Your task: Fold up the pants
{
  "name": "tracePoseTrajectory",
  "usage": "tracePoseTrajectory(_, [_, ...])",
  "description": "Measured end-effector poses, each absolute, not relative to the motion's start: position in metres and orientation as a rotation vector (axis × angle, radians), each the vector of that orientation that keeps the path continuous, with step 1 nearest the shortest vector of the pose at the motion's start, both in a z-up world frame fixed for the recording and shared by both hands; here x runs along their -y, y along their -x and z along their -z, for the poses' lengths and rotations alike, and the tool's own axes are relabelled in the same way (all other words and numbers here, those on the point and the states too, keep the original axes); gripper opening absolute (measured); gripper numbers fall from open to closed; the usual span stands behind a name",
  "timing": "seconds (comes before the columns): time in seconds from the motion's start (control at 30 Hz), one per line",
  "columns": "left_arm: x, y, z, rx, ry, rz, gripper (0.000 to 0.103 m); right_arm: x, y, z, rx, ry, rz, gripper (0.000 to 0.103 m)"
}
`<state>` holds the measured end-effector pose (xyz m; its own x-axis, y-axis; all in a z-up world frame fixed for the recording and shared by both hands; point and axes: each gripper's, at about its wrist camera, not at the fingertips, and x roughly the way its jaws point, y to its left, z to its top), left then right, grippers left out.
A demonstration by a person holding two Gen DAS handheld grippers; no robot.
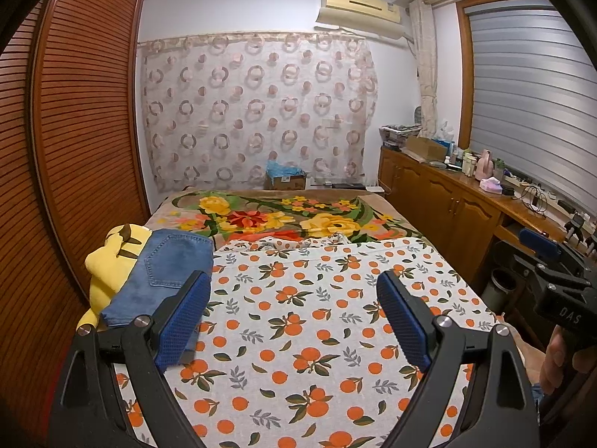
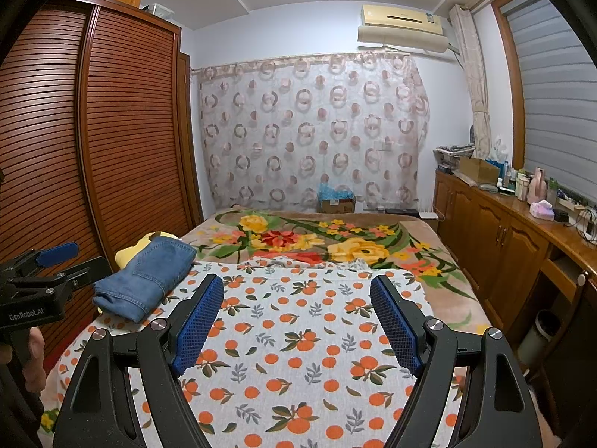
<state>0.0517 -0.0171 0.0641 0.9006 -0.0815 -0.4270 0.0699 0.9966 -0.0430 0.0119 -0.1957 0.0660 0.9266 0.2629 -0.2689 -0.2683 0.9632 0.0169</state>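
Observation:
Folded blue jeans [image 1: 164,276] lie at the left side of the bed, resting on a yellow plush toy [image 1: 108,261]; they also show in the right wrist view [image 2: 149,276]. My left gripper [image 1: 294,321] is open and empty, held above the orange-print sheet [image 1: 298,336], with the jeans just beyond its left finger. My right gripper [image 2: 296,321] is open and empty above the same sheet [image 2: 298,354], to the right of the jeans. Each gripper's body shows at the edge of the other's view.
A floral blanket [image 1: 291,216] covers the far half of the bed. A slatted wooden wardrobe [image 1: 74,130] runs along the left. A wooden cabinet [image 1: 447,201] with bottles and clutter runs along the right. A cardboard box [image 1: 285,179] stands past the bed.

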Motion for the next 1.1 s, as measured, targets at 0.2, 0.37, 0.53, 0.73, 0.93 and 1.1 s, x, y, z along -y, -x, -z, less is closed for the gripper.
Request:
tracePoseTrajectory(0.2, [0.0123,-0.0505,-0.0641,-0.442,0.027,0.076,0.091,0.1952,-0.0117,-0.066,-0.272,0.021,-0.272,0.083])
tracePoseTrajectory(0.37, [0.0133,-0.0508,-0.0635,-0.442,0.026,0.077,0.091,0.1954,-0.0118,-0.0646,-0.272,0.022,-0.275,0.083])
tracePoseTrajectory(0.53, [0.0065,-0.05,-0.0647,-0.441,0.026,0.076,0.091,0.1956,-0.0121,-0.0643,-0.274,0.022,-0.275,0.083])
tracePoseTrajectory(0.73, [0.0071,-0.0497,-0.0646,-0.439,0.026,0.076,0.091,0.1957,-0.0124,-0.0644,-0.273,0.023,-0.275,0.083])
tracePoseTrajectory(0.93, [0.0101,-0.0498,-0.0636,-0.44,0.024,0.075,0.091,0.1964,-0.0132,-0.0644,-0.274,0.023,-0.276,0.083])
tracePoseTrajectory(1.1, [0.0093,-0.0491,-0.0634,-0.439,0.024,0.076,0.091,0.1965,-0.0134,-0.0644,-0.275,0.024,-0.277,0.083])
